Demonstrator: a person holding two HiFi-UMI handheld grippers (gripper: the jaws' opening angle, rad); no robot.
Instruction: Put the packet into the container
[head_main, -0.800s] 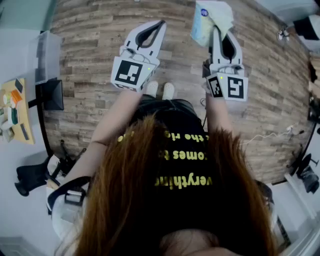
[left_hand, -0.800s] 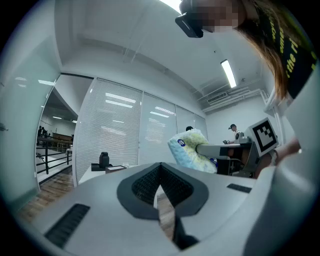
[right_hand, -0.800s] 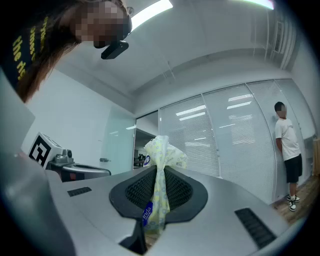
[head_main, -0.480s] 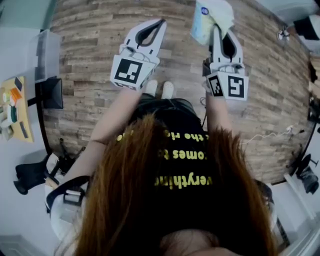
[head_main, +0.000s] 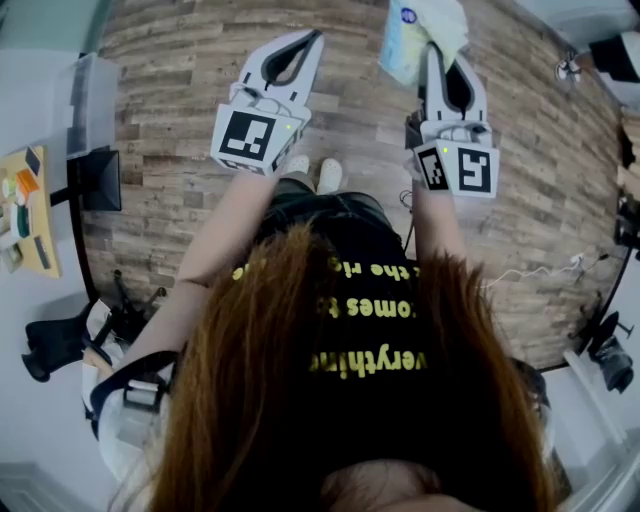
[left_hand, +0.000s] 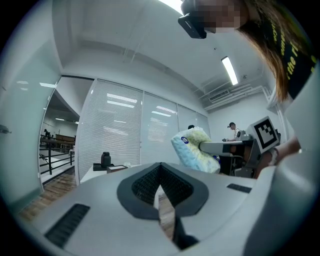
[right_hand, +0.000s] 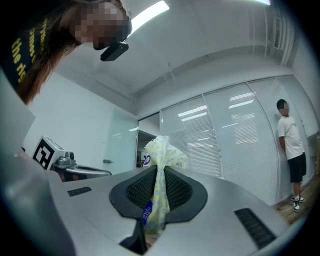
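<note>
In the head view I stand on a wooden floor (head_main: 180, 60) with both grippers held out in front of me. My right gripper (head_main: 432, 50) is shut on a soft packet (head_main: 418, 30), pale yellow and blue, whose bulk sticks out past the jaw tips. The right gripper view shows the packet (right_hand: 159, 185) pinched thin between the black pads. My left gripper (head_main: 314, 36) is shut and holds nothing; in its own view the jaws (left_hand: 160, 187) meet, and the packet (left_hand: 195, 150) hangs to the right. A clear plastic box (head_main: 88, 105) stands at the far left.
A yellow tray (head_main: 25, 215) with small items lies on the white surface at the left, beside a black screen (head_main: 102, 180). Cables and stands (head_main: 600, 340) sit at the right. A person (right_hand: 291, 150) stands by the blinds. A white table (left_hand: 100, 171) carries a black item.
My left gripper has shifted slightly left and upward. The right gripper keeps the packet in nearly the same place.
</note>
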